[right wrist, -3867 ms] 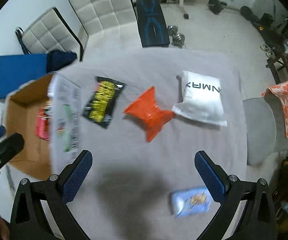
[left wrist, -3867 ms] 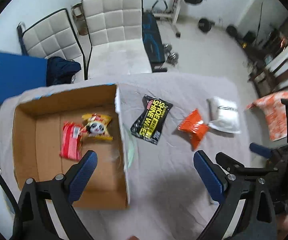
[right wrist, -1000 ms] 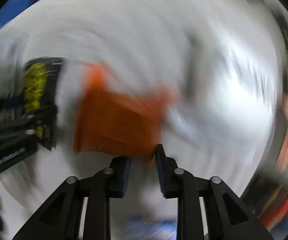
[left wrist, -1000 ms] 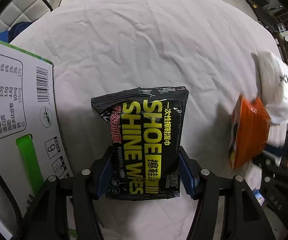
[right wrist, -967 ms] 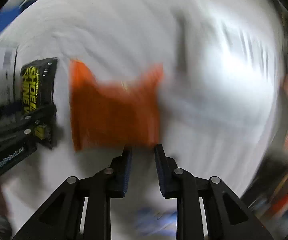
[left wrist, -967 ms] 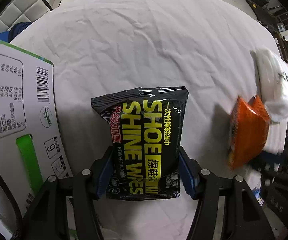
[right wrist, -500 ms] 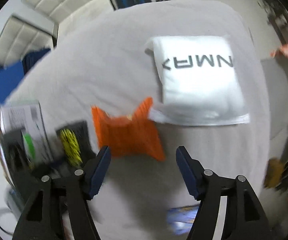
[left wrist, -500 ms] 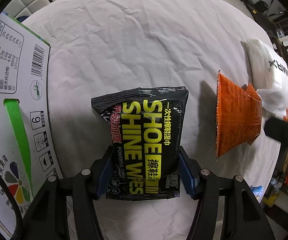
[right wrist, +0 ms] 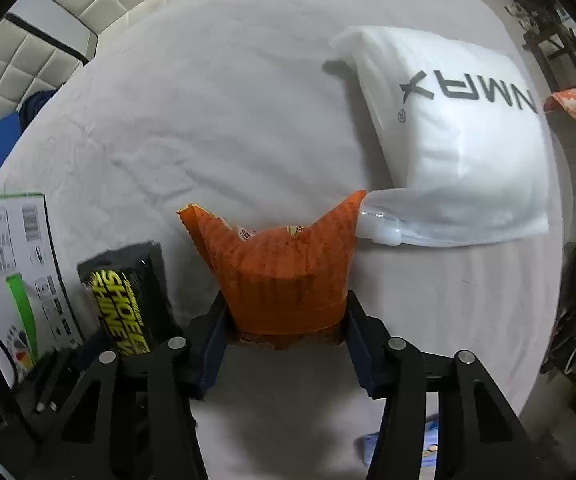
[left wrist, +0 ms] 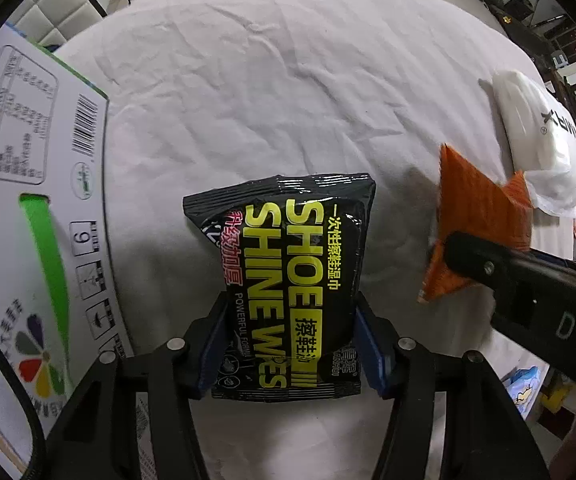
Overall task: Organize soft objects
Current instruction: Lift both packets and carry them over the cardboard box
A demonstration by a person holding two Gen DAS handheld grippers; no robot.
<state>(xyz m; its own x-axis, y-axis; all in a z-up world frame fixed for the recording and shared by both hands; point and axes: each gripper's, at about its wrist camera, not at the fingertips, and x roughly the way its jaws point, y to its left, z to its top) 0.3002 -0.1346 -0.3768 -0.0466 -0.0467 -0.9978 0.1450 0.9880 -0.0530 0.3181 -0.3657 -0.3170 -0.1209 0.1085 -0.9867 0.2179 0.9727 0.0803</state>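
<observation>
My left gripper (left wrist: 290, 346) is shut on a black shoe-shine wipes pack (left wrist: 292, 268) and holds it over the white tablecloth (left wrist: 268, 80). My right gripper (right wrist: 284, 340) is shut on an orange snack packet (right wrist: 284, 276), which bulges between the pads. The orange packet also shows in the left wrist view (left wrist: 476, 216), with the right gripper's black arm across it. The wipes pack shows in the right wrist view (right wrist: 128, 304) at the lower left.
A white pouch (right wrist: 460, 148) lies just right of the orange packet, touching its corner. The cardboard box flap (left wrist: 28, 216) with a green stripe stands at the left. A blue packet (right wrist: 372, 448) lies near the front edge. Padded chairs (right wrist: 48, 12) stand behind the table.
My right gripper has closed around the orange packet, having been open above it half a second ago. My left gripper still holds the wipes pack, now a little farther from the box flap.
</observation>
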